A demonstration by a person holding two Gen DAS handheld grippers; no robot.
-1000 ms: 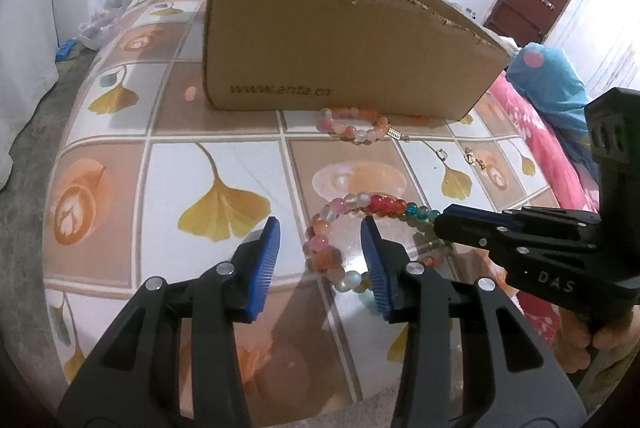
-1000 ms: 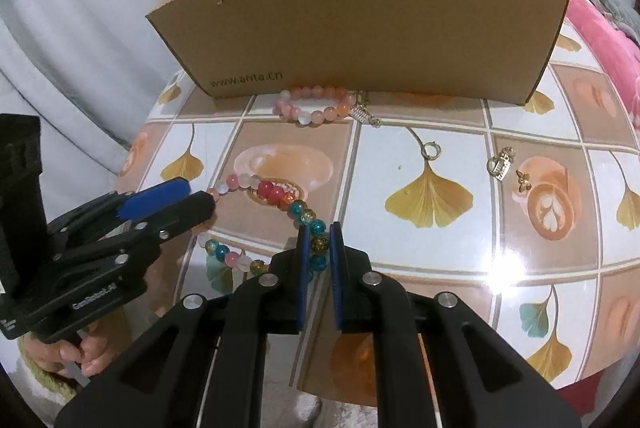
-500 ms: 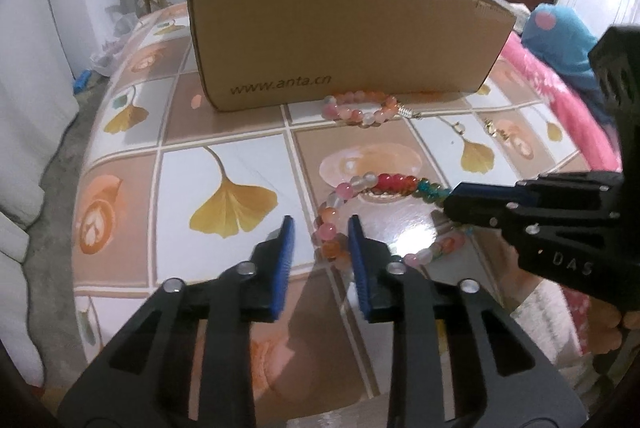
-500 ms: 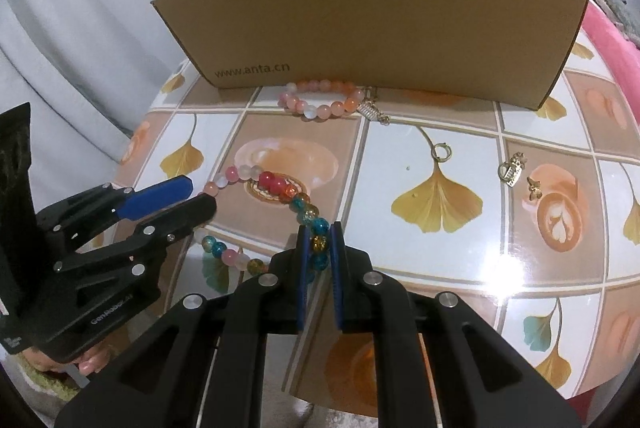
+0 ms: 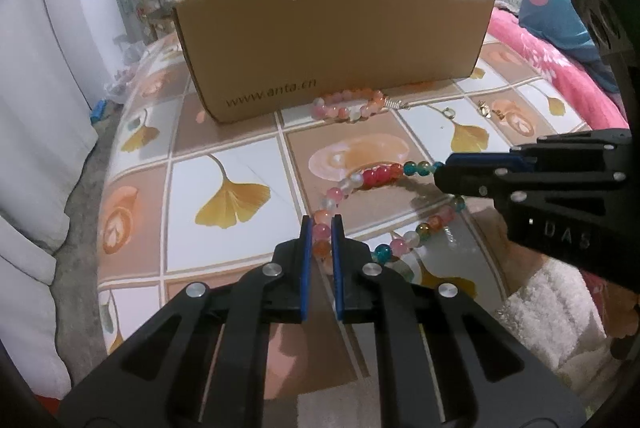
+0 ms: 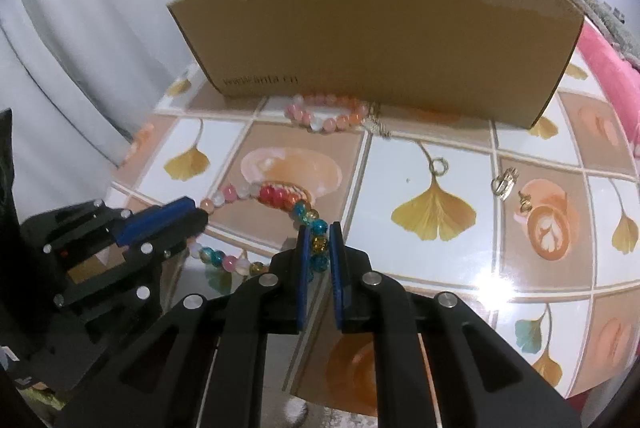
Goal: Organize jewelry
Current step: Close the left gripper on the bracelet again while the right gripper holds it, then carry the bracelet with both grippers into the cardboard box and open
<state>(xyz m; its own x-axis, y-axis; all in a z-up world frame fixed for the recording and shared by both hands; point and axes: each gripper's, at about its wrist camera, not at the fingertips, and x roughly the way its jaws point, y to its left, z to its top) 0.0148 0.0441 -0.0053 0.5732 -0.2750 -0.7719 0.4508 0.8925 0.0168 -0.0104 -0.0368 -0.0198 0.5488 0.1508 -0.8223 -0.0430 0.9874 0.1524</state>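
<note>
On the tiled tabletop (image 5: 224,164), the multicoloured bead necklace (image 5: 380,174) lies in a loop, pinched at two points. Left gripper (image 5: 321,240) has just closed its jaws onto pink-orange beads; right gripper (image 6: 319,248) is clamped on blue-green beads. Pink bracelet (image 5: 348,106) lies against the cardboard box (image 5: 332,36).

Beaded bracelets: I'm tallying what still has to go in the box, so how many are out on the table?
2. The multicoloured bracelet is at the near edge, pinched by both grippers; the pink-orange bracelet lies against the cardboard box. The box's inside is hidden.
</note>
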